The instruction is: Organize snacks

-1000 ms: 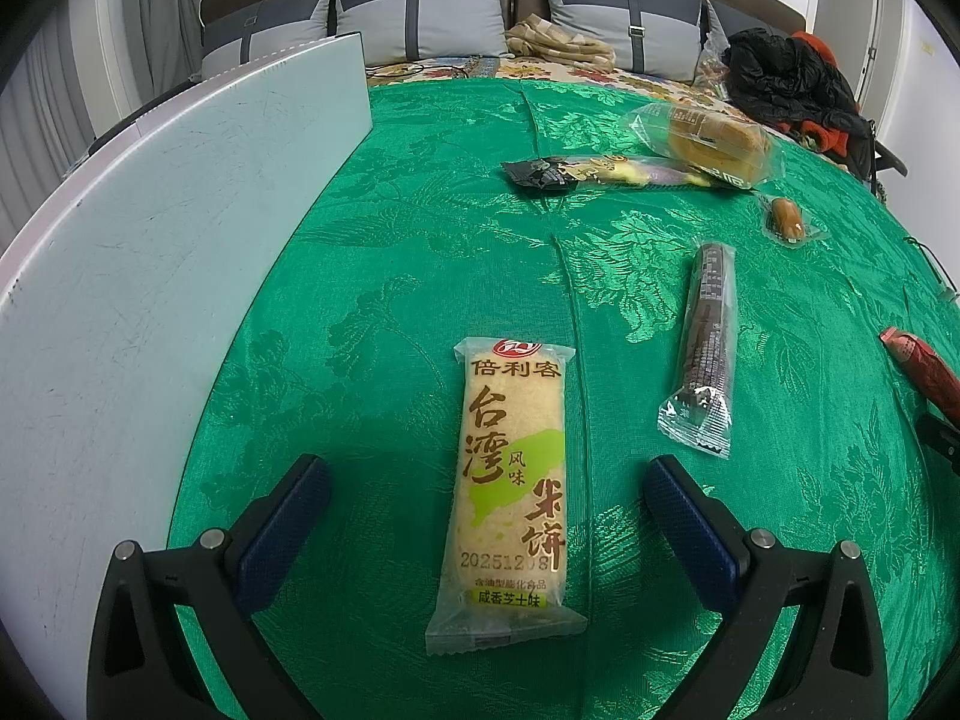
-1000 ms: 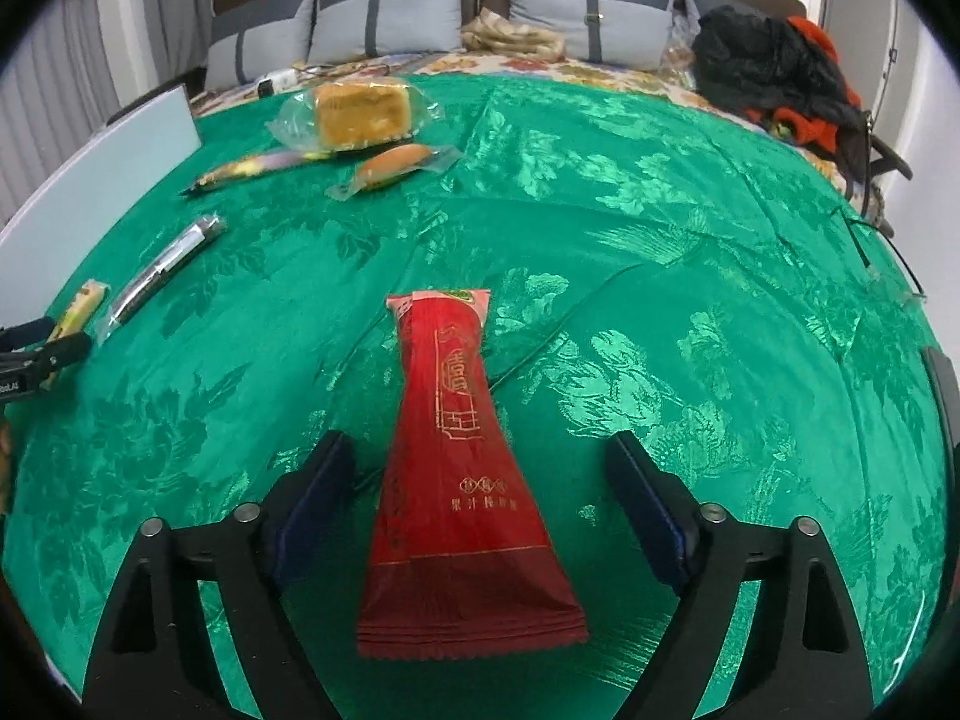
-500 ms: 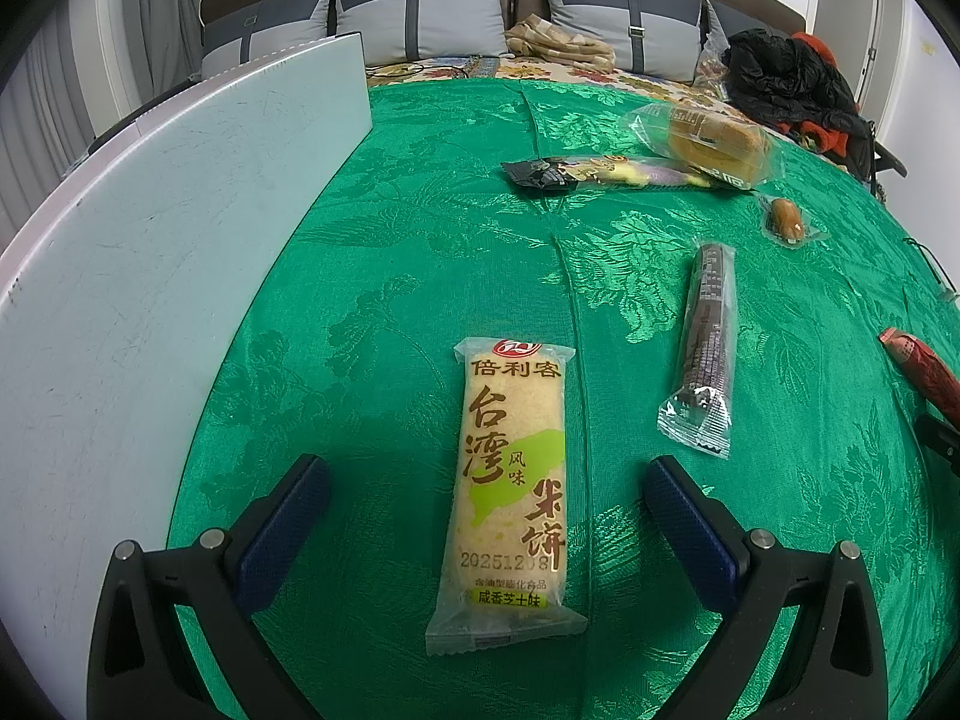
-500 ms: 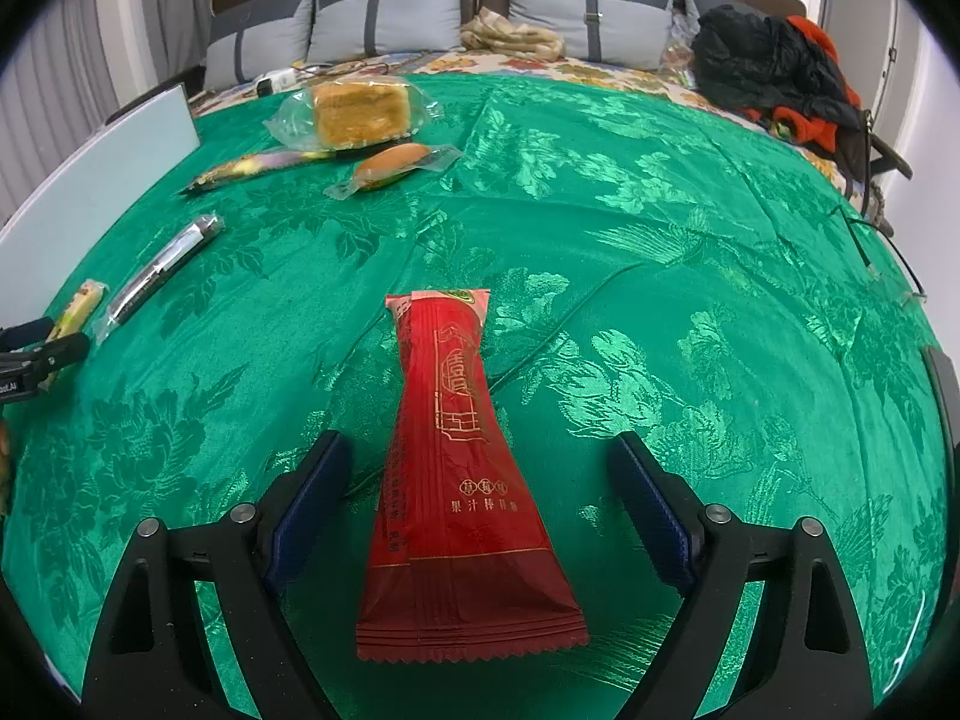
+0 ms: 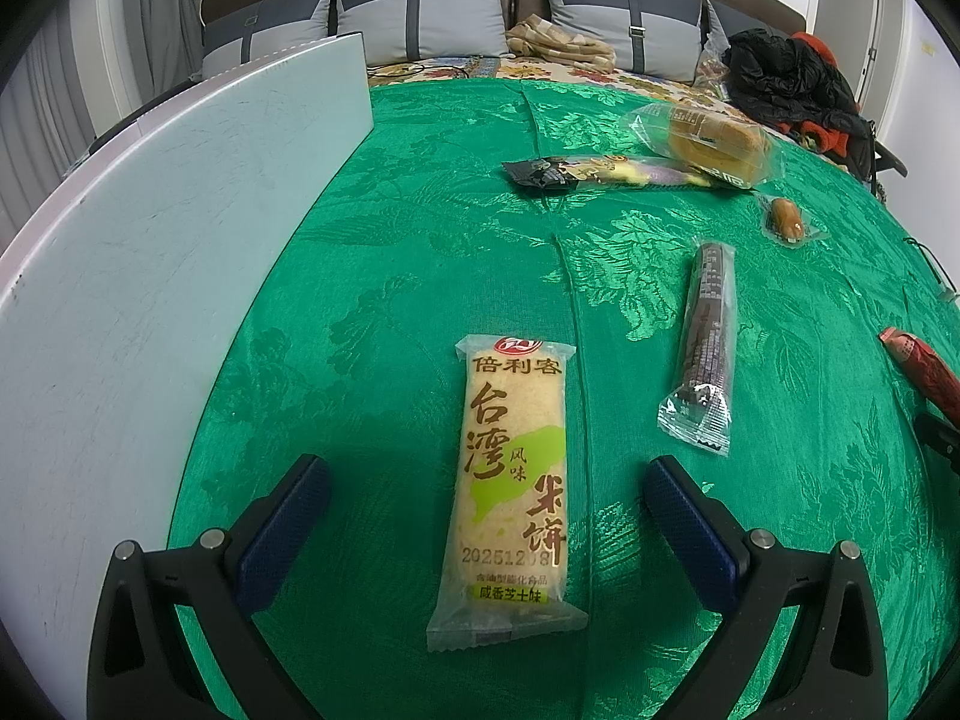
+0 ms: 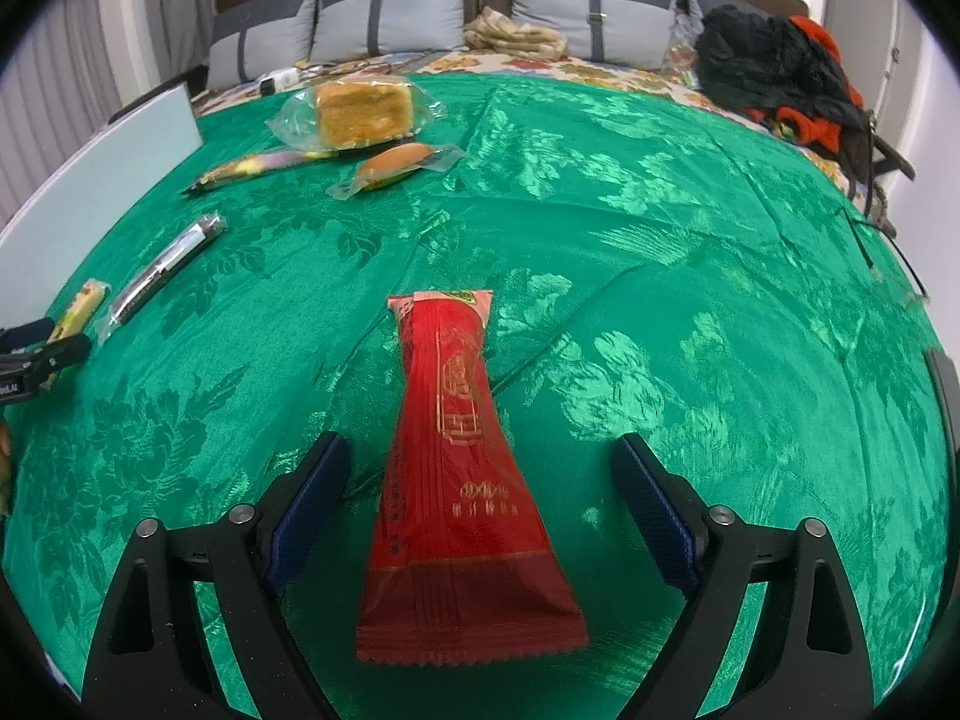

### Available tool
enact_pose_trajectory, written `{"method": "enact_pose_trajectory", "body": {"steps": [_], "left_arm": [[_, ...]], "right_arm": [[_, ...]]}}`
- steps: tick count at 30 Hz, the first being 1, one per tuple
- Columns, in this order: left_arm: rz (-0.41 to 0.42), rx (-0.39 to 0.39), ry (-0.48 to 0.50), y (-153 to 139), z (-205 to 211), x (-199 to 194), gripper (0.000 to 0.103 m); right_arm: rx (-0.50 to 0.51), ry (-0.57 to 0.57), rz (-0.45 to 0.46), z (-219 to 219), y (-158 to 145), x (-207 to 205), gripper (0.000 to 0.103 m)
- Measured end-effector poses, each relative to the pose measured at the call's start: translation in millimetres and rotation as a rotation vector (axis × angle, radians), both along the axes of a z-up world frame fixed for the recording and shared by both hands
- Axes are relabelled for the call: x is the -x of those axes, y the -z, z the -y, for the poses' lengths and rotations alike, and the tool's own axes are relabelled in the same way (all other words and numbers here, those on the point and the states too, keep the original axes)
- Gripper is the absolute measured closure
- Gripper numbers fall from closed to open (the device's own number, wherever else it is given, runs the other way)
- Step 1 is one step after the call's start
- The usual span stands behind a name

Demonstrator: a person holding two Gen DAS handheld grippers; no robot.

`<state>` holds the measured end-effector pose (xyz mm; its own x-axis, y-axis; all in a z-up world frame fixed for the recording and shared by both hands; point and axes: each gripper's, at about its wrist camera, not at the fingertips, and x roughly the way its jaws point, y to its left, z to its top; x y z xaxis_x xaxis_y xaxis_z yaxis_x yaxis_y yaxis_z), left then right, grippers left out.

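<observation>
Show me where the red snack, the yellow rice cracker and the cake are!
red snack [image 6: 465, 450], right wrist view, middle of wrapper
yellow rice cracker [image 5: 513, 468], left wrist view, middle of packet
cake [image 6: 363, 111], right wrist view, front face

The rice cracker packet [image 5: 510, 480] lies on the tablecloth [image 5: 390, 252], board [image 5: 150, 240] left, stick snack [image 5: 705, 336] right.

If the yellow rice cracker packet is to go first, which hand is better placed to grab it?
Left. The left gripper is open with the rice cracker packet lying between its fingers. The right gripper straddles the red packet instead.
</observation>
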<state>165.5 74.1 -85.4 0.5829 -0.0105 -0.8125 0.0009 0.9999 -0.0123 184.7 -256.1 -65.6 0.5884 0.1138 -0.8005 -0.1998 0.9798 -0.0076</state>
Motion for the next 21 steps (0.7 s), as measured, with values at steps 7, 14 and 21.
{"method": "enact_pose_trajectory", "body": {"steps": [7,14,21], "left_arm": [[0.000,-0.001,0.000,0.0,-0.1,-0.1,0.000],[0.000,0.000,0.000,0.1,-0.2,-0.2,0.000],[0.000,-0.001,0.000,0.1,-0.2,-0.3,0.000]], "right_arm": [[-0.004,0.050,-0.004,11.3,2.1,-25.3,0.007],[-0.008,0.050,-0.004,12.6,2.5,-24.4,0.007],[-0.006,0.050,-0.003,12.4,2.5,-24.1,0.007]]}}
